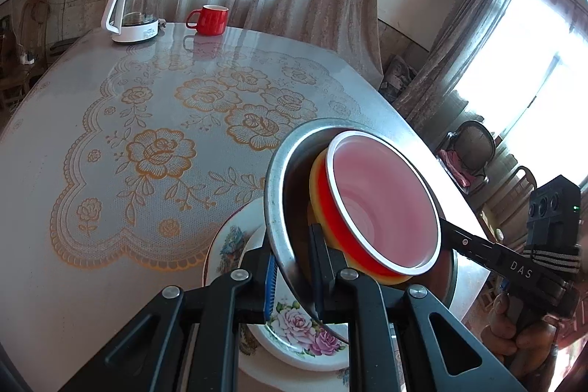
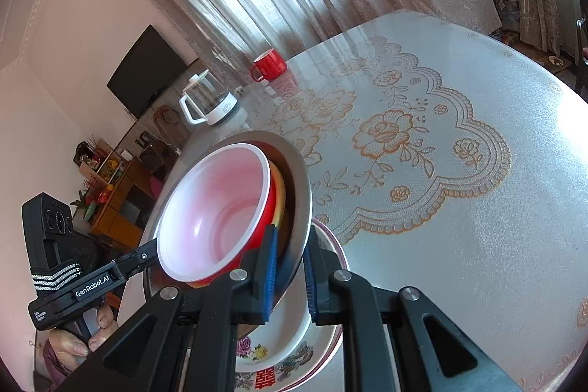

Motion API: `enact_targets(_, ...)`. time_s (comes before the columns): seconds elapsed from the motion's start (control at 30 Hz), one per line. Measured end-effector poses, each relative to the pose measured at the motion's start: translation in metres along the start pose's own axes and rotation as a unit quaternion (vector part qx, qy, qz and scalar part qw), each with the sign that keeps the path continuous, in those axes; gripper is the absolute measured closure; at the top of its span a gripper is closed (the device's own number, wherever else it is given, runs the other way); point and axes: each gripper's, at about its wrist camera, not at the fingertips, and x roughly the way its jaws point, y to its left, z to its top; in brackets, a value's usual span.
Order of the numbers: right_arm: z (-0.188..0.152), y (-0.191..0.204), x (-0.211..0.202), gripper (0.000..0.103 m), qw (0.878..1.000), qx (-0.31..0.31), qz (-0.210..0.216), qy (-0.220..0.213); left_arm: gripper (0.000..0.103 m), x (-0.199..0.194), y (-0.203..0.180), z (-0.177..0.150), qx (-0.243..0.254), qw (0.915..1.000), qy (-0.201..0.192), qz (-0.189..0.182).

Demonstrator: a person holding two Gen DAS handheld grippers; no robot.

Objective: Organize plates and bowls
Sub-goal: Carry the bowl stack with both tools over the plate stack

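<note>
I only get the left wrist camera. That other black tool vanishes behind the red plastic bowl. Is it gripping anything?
Observer: Yes. The right gripper is clamped on the rim of the tilted steel bowl that holds the red plastic bowl.
Operator: Anything written on the flowered white dish underneath?
Observer: A red Chinese character shows on it.
Operator: And beyond the glass kettle with the white handle?
Observer: A black flat television hangs on the wall.
</note>
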Motion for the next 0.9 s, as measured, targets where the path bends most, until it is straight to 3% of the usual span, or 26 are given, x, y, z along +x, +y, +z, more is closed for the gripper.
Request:
enact_targets(0.73,-0.032,0.007,0.018,0.091,0.998,-0.014,-0.024,0.056,0.086,-0.007,0.015,-0.040,-0.020,0.9996,0.022,0.002)
enact_targets(0.9,-0.035,0.002,0.023,0.091,0.997,-0.009,-0.028,0.065,0.087,-0.002,0.015,-0.043,-0.016,0.9995,0.017,0.020)
